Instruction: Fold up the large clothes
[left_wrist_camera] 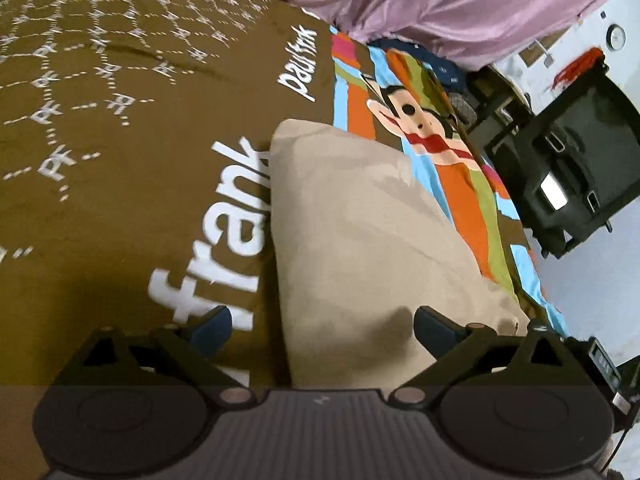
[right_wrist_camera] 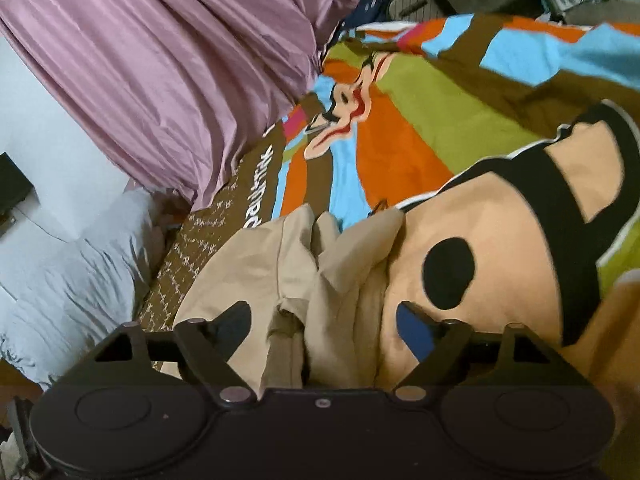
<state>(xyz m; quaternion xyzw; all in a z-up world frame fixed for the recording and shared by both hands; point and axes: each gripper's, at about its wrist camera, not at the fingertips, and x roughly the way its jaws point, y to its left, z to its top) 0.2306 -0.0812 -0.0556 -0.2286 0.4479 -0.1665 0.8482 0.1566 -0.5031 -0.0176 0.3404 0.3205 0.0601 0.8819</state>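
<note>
A beige garment (left_wrist_camera: 360, 240) lies folded flat on the brown printed bedspread (left_wrist_camera: 120, 140), its near end running under my left gripper (left_wrist_camera: 320, 326). That gripper's jaws stand wide apart above the cloth, with nothing pinched between them. In the right wrist view the same beige garment (right_wrist_camera: 288, 264) lies bunched in folds, its wrinkled end directly between the fingers of my right gripper (right_wrist_camera: 324, 320). The right jaws stand wide apart and the pads do not press on the fabric.
A mauve curtain (right_wrist_camera: 180, 60) hangs beside the bed. A pale blue pillow or quilt (right_wrist_camera: 80, 272) lies at the left. The bedspread's bright cartoon print (right_wrist_camera: 480, 240) covers the right side. Black furniture (left_wrist_camera: 568, 168) stands on the floor beyond the bed's edge.
</note>
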